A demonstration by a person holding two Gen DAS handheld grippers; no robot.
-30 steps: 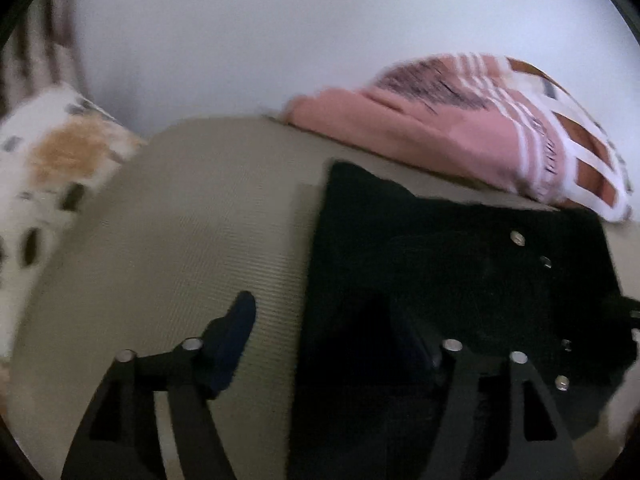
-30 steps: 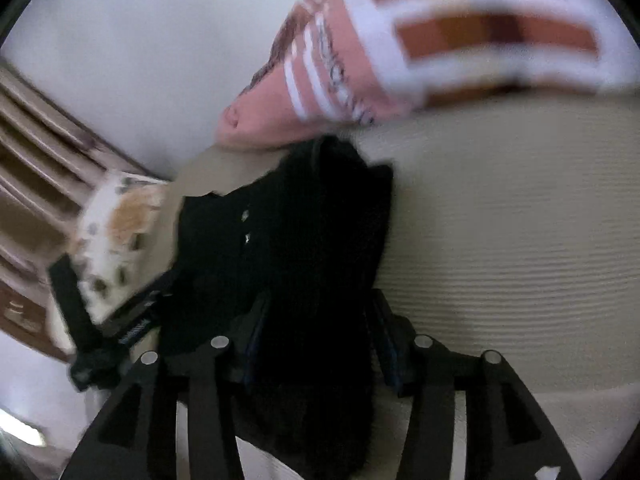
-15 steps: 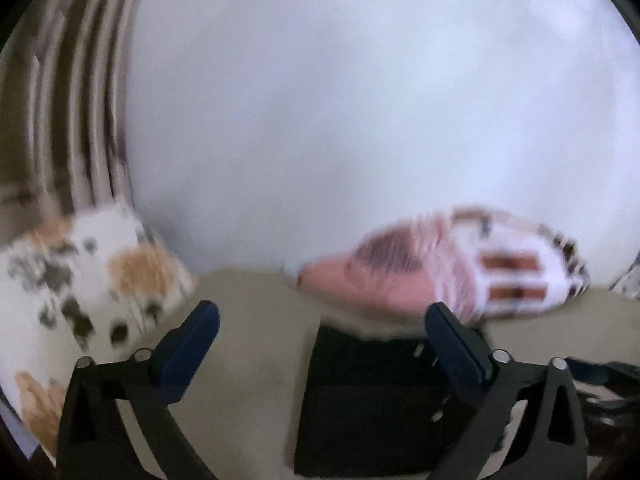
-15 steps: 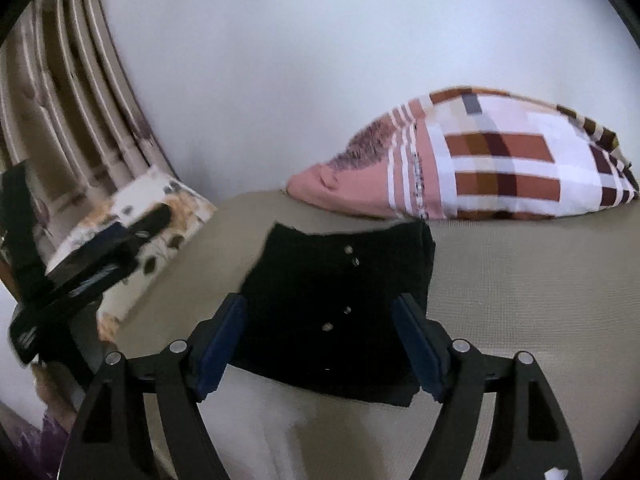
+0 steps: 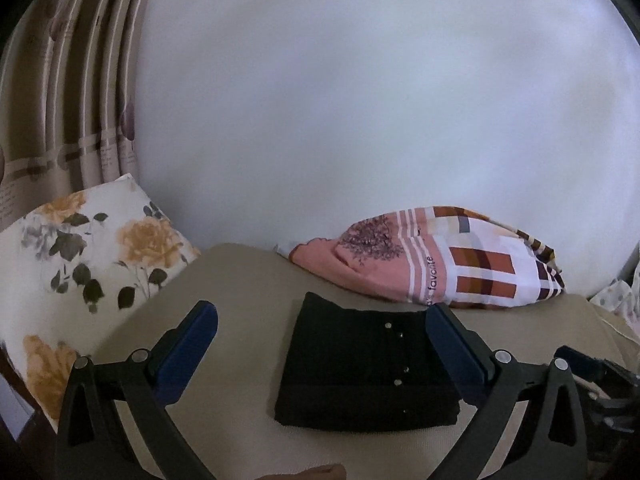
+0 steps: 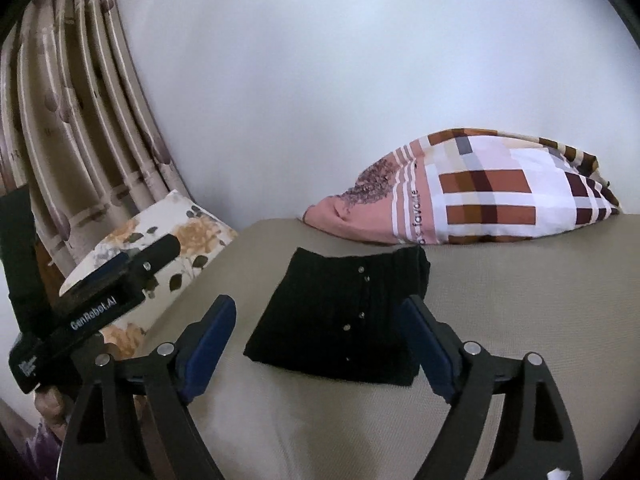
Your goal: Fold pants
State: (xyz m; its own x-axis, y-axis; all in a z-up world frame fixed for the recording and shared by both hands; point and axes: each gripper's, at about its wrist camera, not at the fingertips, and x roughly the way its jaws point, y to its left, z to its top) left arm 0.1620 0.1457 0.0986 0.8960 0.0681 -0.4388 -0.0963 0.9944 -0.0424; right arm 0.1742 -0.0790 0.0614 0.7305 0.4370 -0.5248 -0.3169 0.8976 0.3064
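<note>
A beige bed (image 5: 248,280) with a finely ribbed cover carries everything. The black pants (image 5: 360,364), folded into a squarish stack with small metal studs showing, lie flat on it. Just behind the pants rests a pink plaid pillow (image 5: 472,268); left of the pants sits a floral pillow (image 5: 80,256).

Floral pillow (image 5: 92,256), pink plaid pillow (image 5: 448,264), striped curtain (image 5: 68,92), pale wall (image 5: 360,100), beige bed surface (image 5: 240,280)
</note>
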